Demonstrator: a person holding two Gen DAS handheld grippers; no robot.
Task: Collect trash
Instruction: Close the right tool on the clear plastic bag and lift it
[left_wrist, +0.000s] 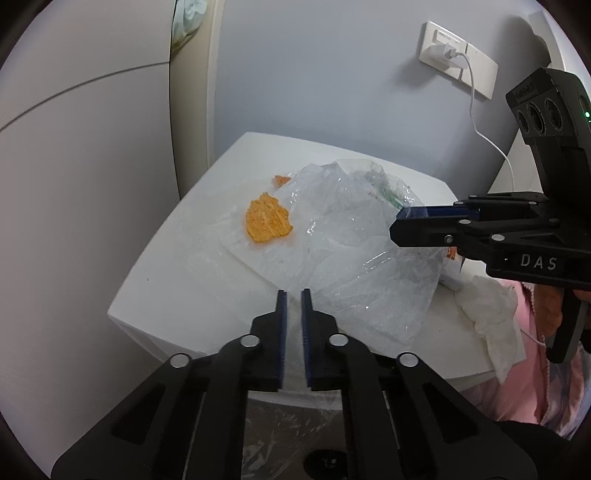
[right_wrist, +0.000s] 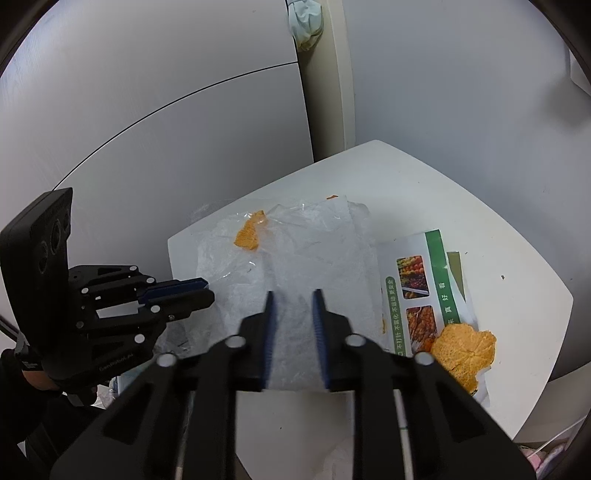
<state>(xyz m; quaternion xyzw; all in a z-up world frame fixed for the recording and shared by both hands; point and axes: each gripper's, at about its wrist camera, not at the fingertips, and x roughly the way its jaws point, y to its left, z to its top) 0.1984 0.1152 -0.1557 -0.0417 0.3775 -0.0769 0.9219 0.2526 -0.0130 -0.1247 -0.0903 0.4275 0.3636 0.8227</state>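
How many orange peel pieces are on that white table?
3: large orange peel piece on the printed leaflet, another by the clear plastic bag, small scrap behind; more may hide.

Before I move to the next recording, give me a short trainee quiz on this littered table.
1. True or false: the leaflet carries a green stripe and food photos.
2. What sits in the wall socket? A) a lamp plug B) a white charger with its cable C) nothing
3. Short answer: in the right wrist view, what lies partly on the leaflet's near corner?
Key: 1 true; 2 B; 3 a large orange peel.
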